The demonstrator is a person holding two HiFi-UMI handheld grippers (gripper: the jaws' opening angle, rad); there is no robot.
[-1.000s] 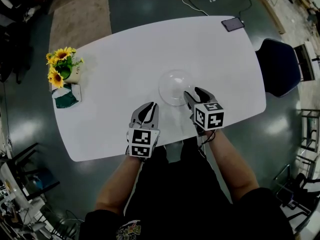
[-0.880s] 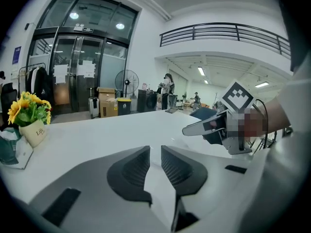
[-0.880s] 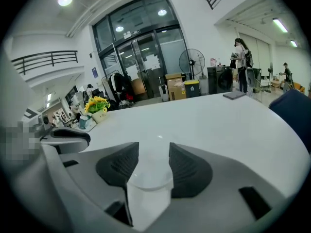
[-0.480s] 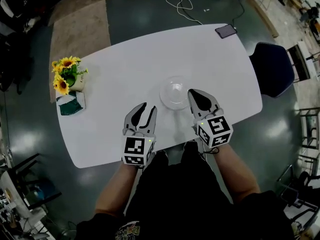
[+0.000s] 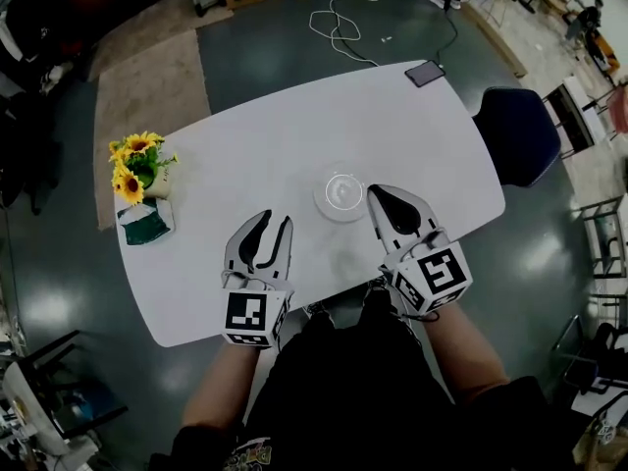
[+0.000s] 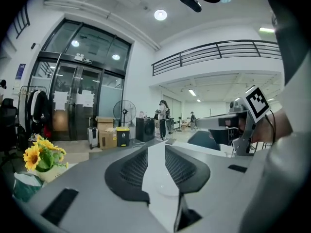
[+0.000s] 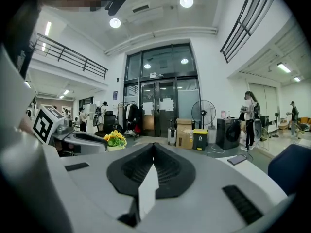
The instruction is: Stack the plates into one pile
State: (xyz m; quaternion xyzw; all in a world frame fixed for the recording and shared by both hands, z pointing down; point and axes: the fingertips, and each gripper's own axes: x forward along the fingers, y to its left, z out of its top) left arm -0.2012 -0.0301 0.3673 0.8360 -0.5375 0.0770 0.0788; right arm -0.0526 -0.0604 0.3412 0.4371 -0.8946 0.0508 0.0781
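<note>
A small pile of clear glass plates sits on the white table, right of its middle. My right gripper hangs just right of the pile and above it, its jaws shut with nothing in them; in the right gripper view the pads meet. My left gripper floats lower left of the pile, apart from it. Its jaws have just been opening and stand open with only bare table in the gap. A faint clear rim shows low in that gap.
A pot of sunflowers and a green-and-white packet stand at the table's left end. A phone lies at the far right corner. A dark blue chair stands off the right end. Cables trail on the floor beyond.
Both grippers have risen off the table and drawn back from the plates. The right jaws, open beside the pile a second ago, have shut. The left jaws have opened.
</note>
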